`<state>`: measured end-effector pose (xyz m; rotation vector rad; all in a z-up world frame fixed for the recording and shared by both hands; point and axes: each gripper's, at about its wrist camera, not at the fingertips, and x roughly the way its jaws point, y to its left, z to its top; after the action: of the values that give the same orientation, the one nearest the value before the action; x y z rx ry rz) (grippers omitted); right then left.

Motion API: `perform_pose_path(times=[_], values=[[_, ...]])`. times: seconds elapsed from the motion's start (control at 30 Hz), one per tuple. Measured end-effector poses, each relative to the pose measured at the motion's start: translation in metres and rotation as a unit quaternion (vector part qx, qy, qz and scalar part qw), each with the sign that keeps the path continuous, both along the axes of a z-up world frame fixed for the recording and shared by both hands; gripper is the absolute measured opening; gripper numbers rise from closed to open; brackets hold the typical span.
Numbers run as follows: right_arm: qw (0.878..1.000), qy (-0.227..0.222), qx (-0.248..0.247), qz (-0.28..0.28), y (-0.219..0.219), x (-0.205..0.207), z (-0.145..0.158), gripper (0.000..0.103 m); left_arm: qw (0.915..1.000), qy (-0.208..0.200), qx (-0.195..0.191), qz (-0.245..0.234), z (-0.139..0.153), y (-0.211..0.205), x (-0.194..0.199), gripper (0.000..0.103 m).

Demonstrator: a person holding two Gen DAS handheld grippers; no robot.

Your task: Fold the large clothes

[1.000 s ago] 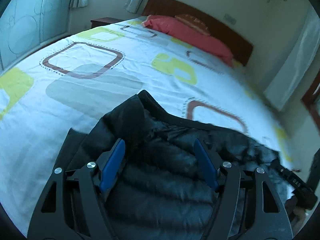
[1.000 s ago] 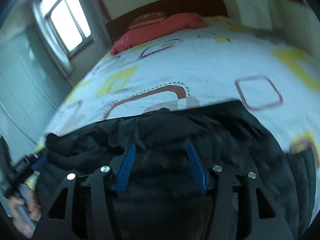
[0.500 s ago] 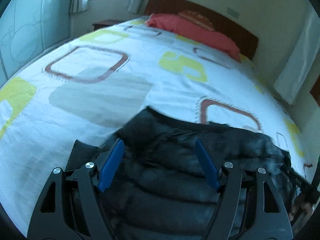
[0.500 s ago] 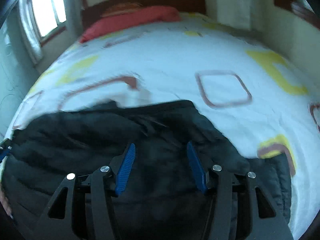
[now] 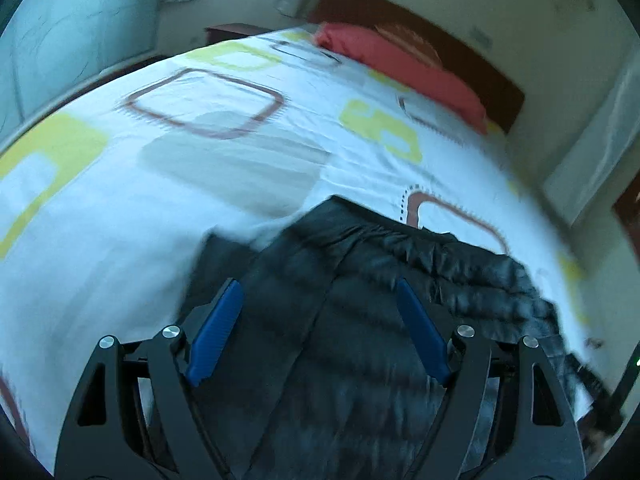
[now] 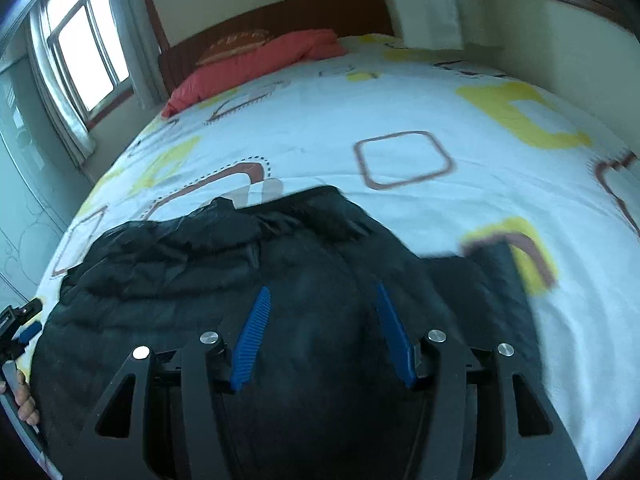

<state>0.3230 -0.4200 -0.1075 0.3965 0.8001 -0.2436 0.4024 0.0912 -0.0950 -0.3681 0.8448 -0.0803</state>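
Note:
A black quilted puffer jacket [image 5: 400, 280] lies spread across the near part of the bed; it also shows in the right wrist view [image 6: 248, 264]. My left gripper [image 5: 320, 304] is open above the jacket's left part, holding nothing. My right gripper [image 6: 320, 312] is open above the jacket's right part, holding nothing. The left gripper in the person's hand [image 6: 16, 344] shows at the left edge of the right wrist view.
The bed [image 5: 120, 200] has a white sheet with yellow and brown square prints. A red pillow [image 5: 400, 68] lies at the wooden headboard [image 6: 280, 16]. A window [image 6: 80, 48] with curtains is at the left, a wardrobe beside it.
Both grippers have shifted over the jacket and stayed open. The jacket's far edge now lies lower and flatter on the sheet.

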Motion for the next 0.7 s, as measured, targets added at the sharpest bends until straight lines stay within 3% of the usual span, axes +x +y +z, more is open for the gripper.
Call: perform_pose_path(times=[0.1, 0.17, 0.27, 0.3, 0.4, 0.53, 0.63, 0.7], values=[[0.999, -0.006, 0.026, -0.03, -0.015, -0.049, 0.004, 0.057, 0.9982, 0.003, -0.038, 0.047, -0.001, 0.037, -0.046, 0.08], [0.997, -0.017, 0.045, -0.061, -0.027, -0.089, 0.004, 0.064, 0.9947, 0.008, -0.066, 0.079, -0.006, 0.058, -0.077, 0.08], [0.991, -0.027, 0.091, -0.092, -0.036, -0.139, -0.005, 0.068, 0.9846, 0.02, -0.122, 0.124, -0.023, 0.085, -0.126, 0.082], [0.989, -0.029, 0.111, -0.098, -0.036, -0.151, -0.009, 0.068, 0.9793, 0.026, -0.147, 0.137, -0.031, 0.092, -0.145, 0.087], [0.977, -0.029, 0.18, -0.106, -0.032, -0.177, -0.031, 0.068, 0.9668, 0.044, -0.203, 0.148, -0.051, 0.095, -0.174, 0.091], [0.964, -0.03, 0.238, -0.119, -0.022, -0.174, -0.057, 0.068, 0.963, 0.049, -0.229, 0.133, -0.067, 0.08, -0.175, 0.094], [0.956, -0.047, 0.258, -0.132, -0.024, -0.164, -0.064, 0.073, 0.9608, 0.032, -0.232, 0.149, -0.068, 0.07, -0.163, 0.097], [0.955, -0.051, 0.255, -0.143, -0.024, -0.157, -0.065, 0.073, 0.9544, 0.028, -0.251, 0.159, -0.07, 0.065, -0.155, 0.097]])
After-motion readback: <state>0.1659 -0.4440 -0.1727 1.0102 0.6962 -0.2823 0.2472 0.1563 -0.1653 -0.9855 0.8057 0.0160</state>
